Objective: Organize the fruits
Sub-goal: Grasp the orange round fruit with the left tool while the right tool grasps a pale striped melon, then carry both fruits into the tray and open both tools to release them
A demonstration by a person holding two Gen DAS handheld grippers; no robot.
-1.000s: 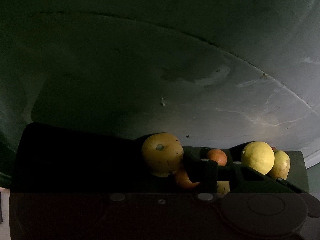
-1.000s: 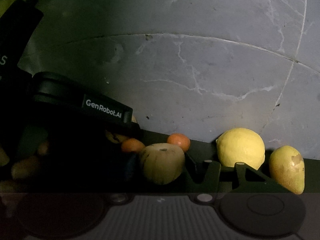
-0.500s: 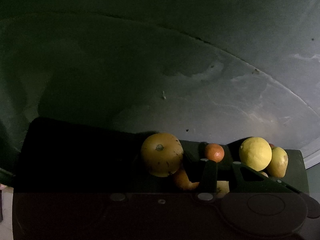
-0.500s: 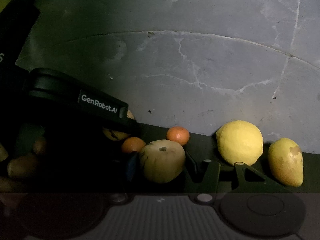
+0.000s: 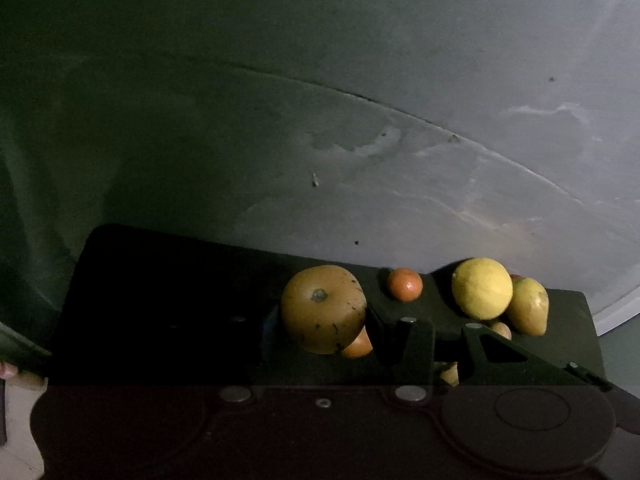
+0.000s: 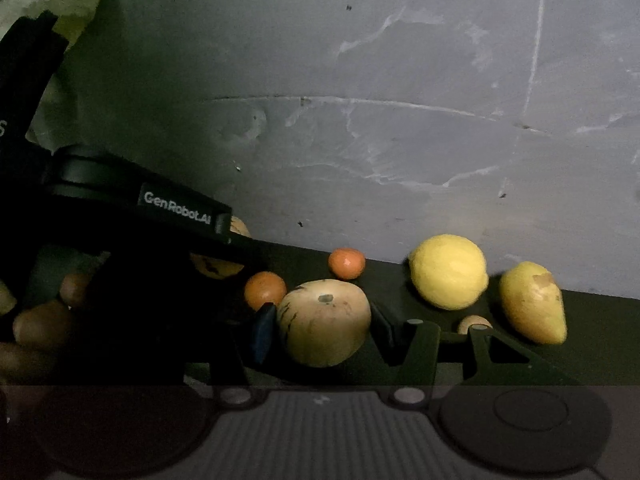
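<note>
Left wrist view: the left gripper (image 5: pixel 320 320) is closed on a speckled fruit (image 5: pixel 323 314), round, yellow-brown and stem end facing the camera. The right-hand finger touches its side. The opposite contact lies in shadow, so the seating there is judged, not confirmed.

Right wrist view: the right gripper (image 6: pixel 320 330) is clamped on a pale round fruit (image 6: pixel 324 322), held across its widest part between the blue pad (image 6: pixel 262 334) and the opposite finger.

Ahead of the right gripper on the dark surface (image 6: pixel 600 320):
- a small orange (image 6: pixel 347 263), just beyond the fingertips;
- a second orange (image 6: pixel 265 290), ahead and to the left, close to the held fruit;
- a lemon (image 6: pixel 448 272) and a pear (image 6: pixel 532 306), off to the right, near each other.

Handling assessment: both held fruits appear firm-skinned, moderately heavy and smooth. Being round, they are liable to roll out of a shallow pinch or roll away on release. Hold across the equator, with the pads on opposite flanks. Use moderate pressure only, since the speckling suggests ripe flesh that may bruise. The pear tapers, so it should be gripped at the broad lower body, not the neck.
</note>
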